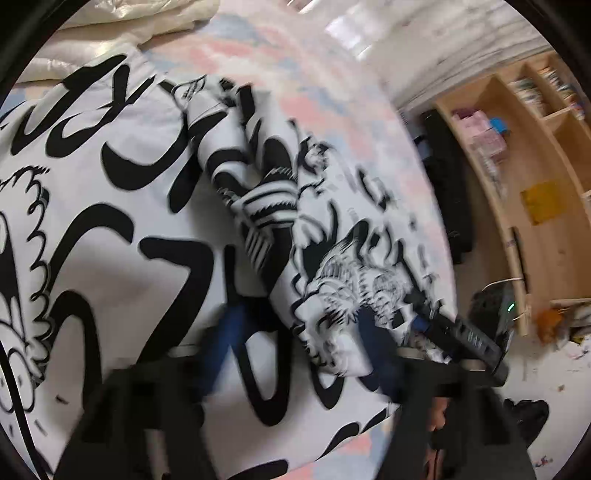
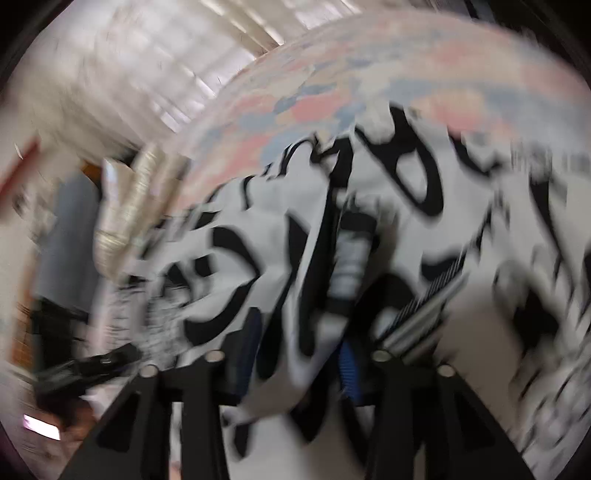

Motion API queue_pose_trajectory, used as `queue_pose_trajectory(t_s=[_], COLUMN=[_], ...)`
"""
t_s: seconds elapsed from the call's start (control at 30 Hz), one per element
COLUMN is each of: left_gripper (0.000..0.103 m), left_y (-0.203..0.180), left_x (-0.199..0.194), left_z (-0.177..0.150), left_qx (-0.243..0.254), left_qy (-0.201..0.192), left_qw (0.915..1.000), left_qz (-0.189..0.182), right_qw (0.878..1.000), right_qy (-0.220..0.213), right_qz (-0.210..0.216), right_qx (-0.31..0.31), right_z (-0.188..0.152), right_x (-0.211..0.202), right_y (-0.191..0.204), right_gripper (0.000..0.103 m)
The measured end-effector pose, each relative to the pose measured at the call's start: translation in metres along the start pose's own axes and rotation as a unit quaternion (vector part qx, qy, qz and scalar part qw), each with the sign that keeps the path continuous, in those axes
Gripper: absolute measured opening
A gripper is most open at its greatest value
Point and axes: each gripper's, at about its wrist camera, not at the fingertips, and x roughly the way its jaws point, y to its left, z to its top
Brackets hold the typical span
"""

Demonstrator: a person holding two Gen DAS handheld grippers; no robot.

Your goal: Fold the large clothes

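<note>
A large white garment with a bold black print lies spread on a bed cover patterned in pink and blue. A sleeve or side panel is folded over onto it. My left gripper hovers over the garment's near part, its blue fingers wide apart and open, with only the folded corner lying under the gap. The right gripper's black body sits at the fold's right edge. In the blurred right wrist view, my right gripper stands partly open with a loose ridge of the garment between its fingers.
A cream quilt is bunched at the bed's far left. Beyond the bed's right edge stand a wooden shelf unit and a black bag, with clutter on the floor. A pale wall lies past the bed.
</note>
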Motion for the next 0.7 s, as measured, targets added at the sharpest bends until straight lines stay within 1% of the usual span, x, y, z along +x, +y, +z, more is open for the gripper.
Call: queue_pose_trajectory(t_s=[0.03,0.07,0.1,0.13,0.17,0.2,0.23,0.27,0.3,0.33,0.4,0.43,0.47,0.53,0.57,0.6,0.63,0.67,0.7], left_gripper=[0.081,0.081,0.078,0.071,0.032,0.003,0.003,0.002,0.001,0.001,0.001,0.001,0.002,0.002,0.004,0.005,0.006,0.014,0.022], left_y=[0.001,0.003,0.007,0.009,0.012,0.014,0.019,0.020,0.018,0.013,0.011,0.012,0.016,0.022,0.022,0.019,0.015,0.009,0.002], left_x=[0.000,0.001,0.005,0.008,0.010,0.013,0.017,0.011,0.003,-0.006,-0.017,-0.017,-0.012,-0.001,-0.001,-0.003,-0.007,-0.013,-0.014], left_z=[0.000,0.002,0.003,0.004,0.005,0.007,0.005,0.003,0.001,-0.001,-0.008,-0.012,-0.019,-0.029,-0.031,-0.033,-0.034,-0.036,-0.039], left_qx=[0.000,-0.003,-0.010,-0.018,-0.022,-0.019,-0.026,-0.037,-0.036,-0.026,-0.009,-0.004,0.001,0.004,0.006,0.014,0.022,0.035,0.047], left_qy=[-0.011,-0.016,-0.020,-0.025,-0.031,-0.027,-0.019,-0.025,-0.030,-0.037,-0.042,-0.035,-0.019,0.000,-0.002,-0.007,-0.009,-0.011,-0.013], left_qw=[0.9999,0.9999,0.9997,0.9995,0.9989,0.9989,0.9990,0.9984,0.9980,0.9975,0.9964,0.9964,0.9957,0.9945,0.9943,0.9940,0.9936,0.9921,0.9900], left_qz=[0.002,0.005,0.003,0.007,0.027,0.034,0.030,0.035,0.041,0.054,0.074,0.078,0.090,0.105,0.107,0.109,0.110,0.120,0.132], right_qw=[1.000,0.999,0.999,0.999,0.999,0.999,0.998,0.998,0.998,0.998,0.997,0.996,0.996,0.997,0.998,0.999,0.999,0.999,0.999], right_qy=[0.003,0.009,0.009,0.004,-0.005,-0.015,-0.020,-0.024,-0.028,-0.037,-0.055,-0.061,-0.061,-0.035,-0.013,0.000,-0.003,-0.008,-0.009], right_qz=[0.020,0.039,0.042,0.043,0.044,0.049,0.055,0.064,0.053,0.033,0.028,0.028,0.023,-0.018,-0.029,-0.026,-0.023,-0.021,-0.026], right_qx=[0.010,0.019,0.022,0.020,0.017,0.016,0.017,0.012,-0.004,-0.024,-0.046,-0.052,-0.059,-0.068,-0.061,-0.045,-0.038,-0.027,-0.021], right_z=[-0.004,-0.014,-0.018,-0.023,-0.026,-0.028,-0.027,-0.027,-0.025,-0.027,-0.031,-0.032,-0.036,-0.046,-0.050,-0.055,-0.056,-0.056,-0.054], right_x=[0.001,0.002,0.004,0.005,0.006,0.006,0.007,0.008,0.008,0.001,-0.012,-0.017,-0.019,-0.004,0.008,0.015,0.014,0.008,0.005], right_y=[0.002,0.002,0.003,0.005,0.006,0.008,0.010,0.015,0.026,0.035,0.048,0.052,0.055,0.050,0.042,0.033,0.030,0.030,0.031], right_gripper=[0.049,0.050,0.050,0.050,0.050,0.050,0.043,0.010,0.001,0.001,0.001,0.001,0.001,0.001,0.002,0.002,0.002,0.008,0.011])
